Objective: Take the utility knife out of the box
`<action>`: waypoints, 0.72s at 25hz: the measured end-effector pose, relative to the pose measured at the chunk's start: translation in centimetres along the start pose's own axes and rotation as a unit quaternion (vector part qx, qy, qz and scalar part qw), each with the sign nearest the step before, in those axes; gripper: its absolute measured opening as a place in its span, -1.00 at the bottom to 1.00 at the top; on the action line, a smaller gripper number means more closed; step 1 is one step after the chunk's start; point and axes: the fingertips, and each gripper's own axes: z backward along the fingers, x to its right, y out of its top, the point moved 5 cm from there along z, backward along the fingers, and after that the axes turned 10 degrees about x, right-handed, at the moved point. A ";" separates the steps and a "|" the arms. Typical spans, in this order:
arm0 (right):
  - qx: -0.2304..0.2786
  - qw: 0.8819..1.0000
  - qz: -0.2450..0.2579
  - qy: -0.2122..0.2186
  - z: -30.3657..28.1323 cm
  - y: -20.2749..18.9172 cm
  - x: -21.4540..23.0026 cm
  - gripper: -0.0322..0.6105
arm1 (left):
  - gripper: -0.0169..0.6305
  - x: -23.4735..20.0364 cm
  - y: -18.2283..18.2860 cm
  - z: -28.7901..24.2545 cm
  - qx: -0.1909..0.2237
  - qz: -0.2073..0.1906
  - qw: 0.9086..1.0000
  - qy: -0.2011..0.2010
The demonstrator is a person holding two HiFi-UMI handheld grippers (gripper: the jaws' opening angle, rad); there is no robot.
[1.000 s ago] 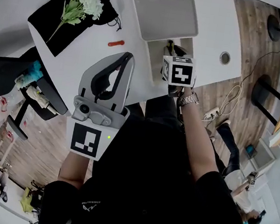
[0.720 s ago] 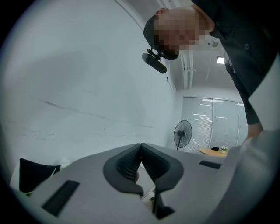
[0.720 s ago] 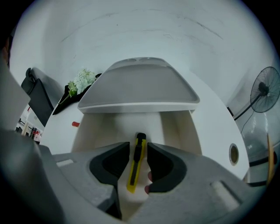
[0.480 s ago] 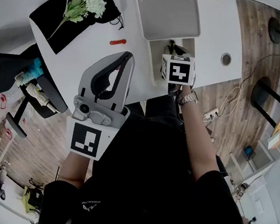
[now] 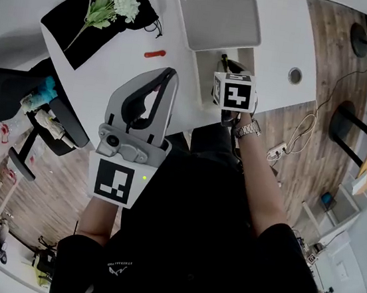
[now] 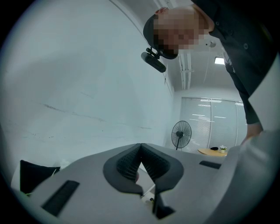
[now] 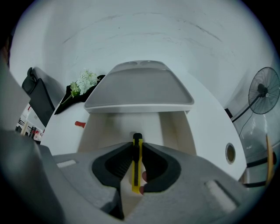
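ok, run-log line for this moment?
step: grasp | right gripper: fingers have just been closing, now shut on utility knife | utility knife: not yet out of box | left gripper: shut, empty

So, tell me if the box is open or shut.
Open: the box has its lid swung back, leaving its compartment exposed.

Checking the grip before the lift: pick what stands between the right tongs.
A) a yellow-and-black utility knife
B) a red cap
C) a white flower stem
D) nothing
A: the right gripper view shows the yellow-and-black utility knife upright between the right tongs, which have just been closing and now press on it, over the open white box.
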 end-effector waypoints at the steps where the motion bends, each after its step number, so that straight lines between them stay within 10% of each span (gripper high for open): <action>1: 0.003 1.000 -0.001 0.000 0.2 0.1 0.0 -0.68 | -0.93 0.1 0.1 0.1 0.001 -0.001 1.000 -0.002; 18: 0.072 0.997 0.005 0.024 5.6 1.4 -1.1 -0.68 | -0.93 2.6 1.0 2.8 0.015 -0.016 1.000 -0.008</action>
